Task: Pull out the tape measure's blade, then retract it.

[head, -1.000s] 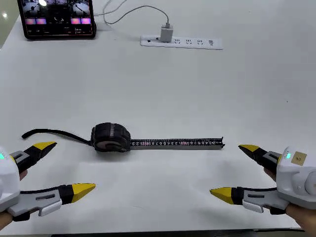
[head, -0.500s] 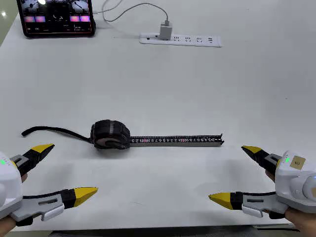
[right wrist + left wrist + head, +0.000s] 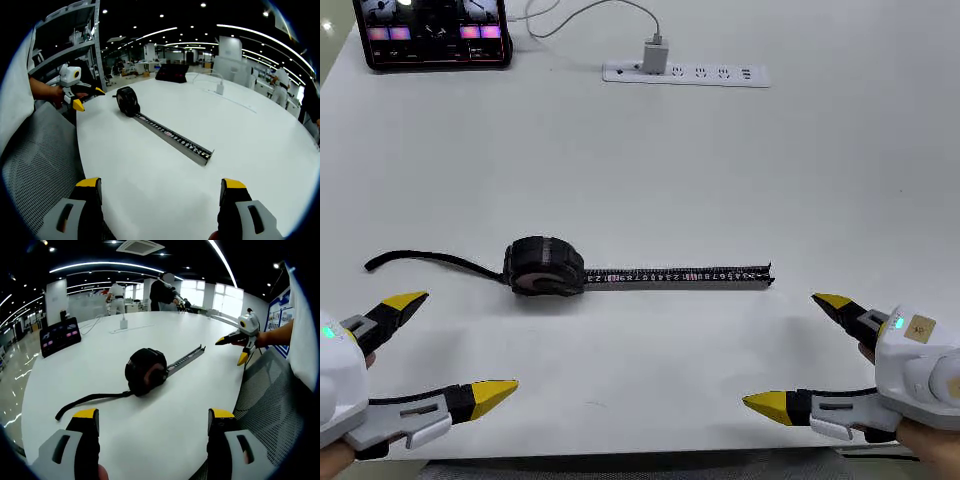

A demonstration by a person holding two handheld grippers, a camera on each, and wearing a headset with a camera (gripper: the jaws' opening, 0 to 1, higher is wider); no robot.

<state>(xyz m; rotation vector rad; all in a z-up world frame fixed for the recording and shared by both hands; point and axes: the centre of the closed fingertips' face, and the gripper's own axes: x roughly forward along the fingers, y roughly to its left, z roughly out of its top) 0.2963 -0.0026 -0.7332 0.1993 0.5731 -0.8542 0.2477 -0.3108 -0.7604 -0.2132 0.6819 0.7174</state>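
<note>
Tape measure: black case, lying on its side on the white surface, a little left of centre in the head view. Blade is pulled out and lies flat on the surface, running straight from the case toward the person's right. End hook rests on the surface at the far tip. Printed graduations are visible along the blade but too small to read. A black wrist strap trails from the opposite side of the case, curving off to the left.

Left gripper: jaws spread wide, yellow tips well apart, nothing between them. It sits near the front edge of the surface, nearer the person than the case and to its left, not touching case or strap. In the left gripper view the case stands between and beyond the two jaw tips.

Right gripper: jaws likewise spread wide and holding nothing. It sits near the front edge, nearer the person than the end hook and slightly right of it, clear of the blade. In the right gripper view the blade runs diagonally away toward the case.

Far side of the surface: white power strip with a charger block plugged in, white cable leading toward a lit tablet at the far left corner.
</note>
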